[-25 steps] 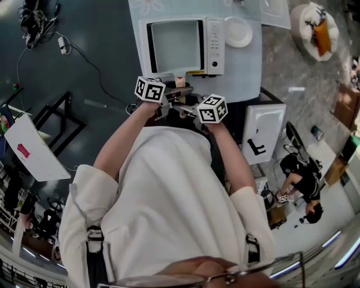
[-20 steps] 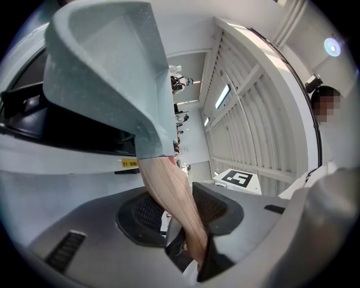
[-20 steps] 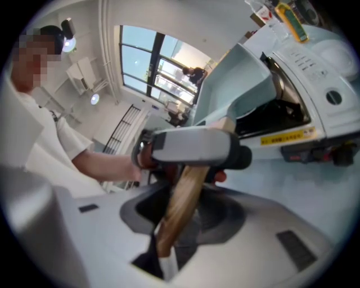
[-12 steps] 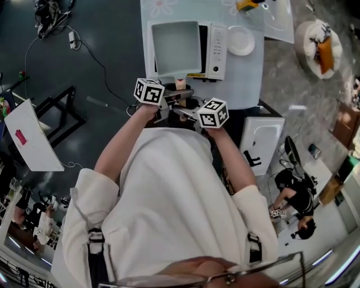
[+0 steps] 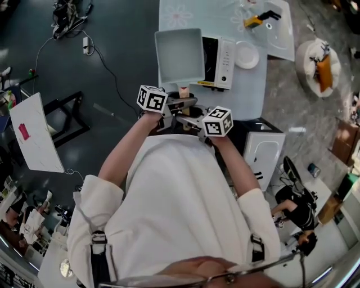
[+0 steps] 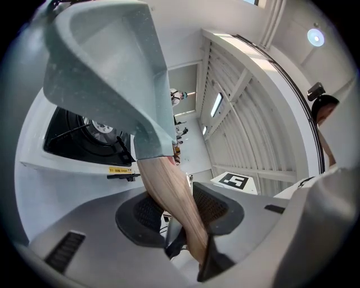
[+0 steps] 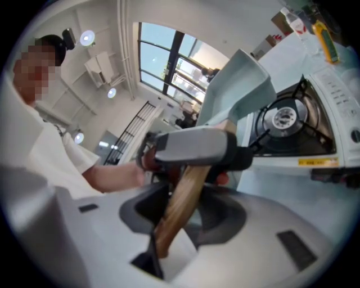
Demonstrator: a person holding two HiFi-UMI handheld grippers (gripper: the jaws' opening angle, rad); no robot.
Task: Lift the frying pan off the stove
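A square pale grey-green frying pan (image 5: 180, 55) hangs above the left part of a white gas stove (image 5: 226, 53), its wooden handle (image 5: 184, 90) pointing toward me. My left gripper (image 5: 183, 102) is shut on that handle (image 6: 171, 197), and the pan (image 6: 107, 73) is tilted up over the black burner (image 6: 95, 129). My right gripper (image 5: 188, 119) grips the same handle (image 7: 183, 202) lower down, behind the left gripper's body (image 7: 194, 147). Its jaws have just eased open slightly, and the handle stays pinched between them. The pan (image 7: 236, 84) is clear of the burner (image 7: 284, 118).
The stove stands on a pale blue table (image 5: 185, 14), with a white plate (image 5: 246, 54) and a yellow tool (image 5: 256, 21) beside it. A white cabinet (image 5: 263, 152) is at my right and a white board (image 5: 35, 135) at my left. Cables (image 5: 70, 17) lie on the dark floor.
The pan has risen off the stove and now sits over its left side, larger in view. Both grippers went up with the handle.
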